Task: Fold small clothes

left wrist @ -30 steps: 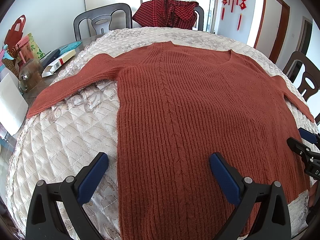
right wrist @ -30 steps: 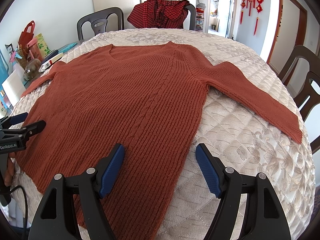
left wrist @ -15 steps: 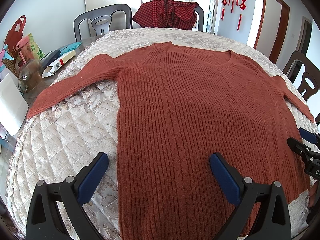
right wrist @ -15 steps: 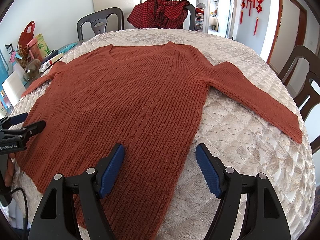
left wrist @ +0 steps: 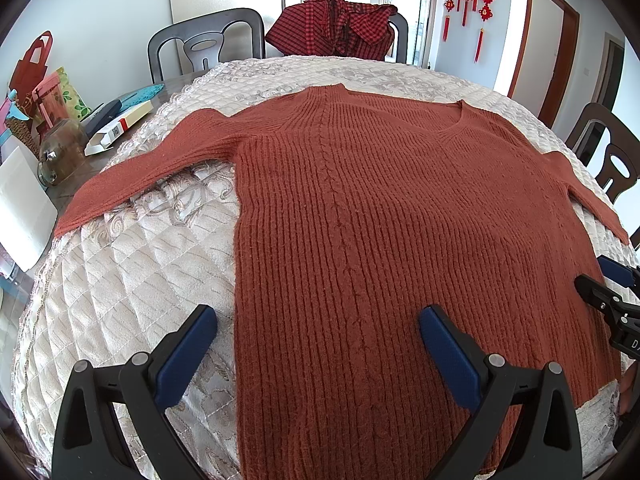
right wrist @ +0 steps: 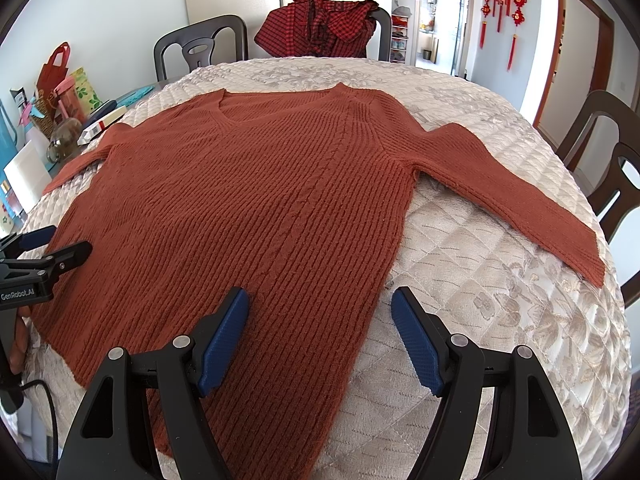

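One rust-red ribbed sweater [left wrist: 380,216], flat and face-up on my quilted tabletop [left wrist: 132,264], both sleeves spread outward, neckline toward the far chairs. Two claws: my left claw [left wrist: 316,344] hovers over the sweater's near-left hem edge, blue pads wide apart, holding nothing; my right claw [right wrist: 320,334] hovers over the near-right hem edge, equally wide, empty. Each points toward the neckline. Three dark chairs visible beyond the sweater; one [right wrist: 380,28] carries a red checked garment [right wrist: 324,28]. Bare quilt lies open beside each sleeve; clutter of bags and one glass jar [left wrist: 60,156] sits off the left sleeve's cuff.
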`<state>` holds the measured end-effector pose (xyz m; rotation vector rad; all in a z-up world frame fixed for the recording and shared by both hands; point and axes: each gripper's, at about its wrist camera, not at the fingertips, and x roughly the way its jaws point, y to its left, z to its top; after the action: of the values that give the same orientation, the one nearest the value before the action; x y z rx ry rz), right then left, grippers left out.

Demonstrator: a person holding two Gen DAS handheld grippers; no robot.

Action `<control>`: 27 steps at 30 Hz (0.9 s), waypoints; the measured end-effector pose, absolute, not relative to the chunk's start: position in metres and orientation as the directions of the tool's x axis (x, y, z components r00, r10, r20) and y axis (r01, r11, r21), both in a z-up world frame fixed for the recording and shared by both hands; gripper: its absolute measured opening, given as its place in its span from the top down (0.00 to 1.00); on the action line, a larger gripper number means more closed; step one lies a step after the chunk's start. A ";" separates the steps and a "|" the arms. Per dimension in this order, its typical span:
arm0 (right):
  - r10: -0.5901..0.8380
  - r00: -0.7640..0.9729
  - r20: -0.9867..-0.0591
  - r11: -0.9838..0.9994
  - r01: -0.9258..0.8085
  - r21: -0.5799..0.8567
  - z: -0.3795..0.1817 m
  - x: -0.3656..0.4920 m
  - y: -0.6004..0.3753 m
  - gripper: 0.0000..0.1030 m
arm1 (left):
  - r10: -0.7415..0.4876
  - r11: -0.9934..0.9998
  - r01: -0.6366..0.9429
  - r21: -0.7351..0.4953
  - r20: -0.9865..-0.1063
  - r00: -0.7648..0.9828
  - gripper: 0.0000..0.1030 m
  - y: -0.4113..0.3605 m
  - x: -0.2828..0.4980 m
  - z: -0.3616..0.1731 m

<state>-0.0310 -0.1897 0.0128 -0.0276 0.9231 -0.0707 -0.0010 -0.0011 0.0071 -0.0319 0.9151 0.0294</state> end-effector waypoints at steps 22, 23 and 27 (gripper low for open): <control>-0.076 0.598 -0.798 0.997 0.049 -0.058 0.012 -0.030 -0.190 0.28 | 0.012 0.999 -0.037 -0.013 -0.799 0.601 0.00 0.000 0.005 0.006; -0.075 0.598 -0.798 0.997 0.049 -0.058 0.012 -0.029 -0.188 0.28 | 0.011 0.999 -0.038 -0.015 -0.799 0.601 0.00 0.001 0.005 0.006; -0.080 0.591 -0.803 0.997 0.051 -0.062 0.012 -0.026 -0.187 0.28 | 0.015 0.999 -0.047 -0.016 -0.799 0.601 0.00 0.002 0.004 0.005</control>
<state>-0.0263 -0.1869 0.0122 -0.0333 0.9354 -0.0767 0.0036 0.0016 0.0051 -0.0369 0.9258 0.0357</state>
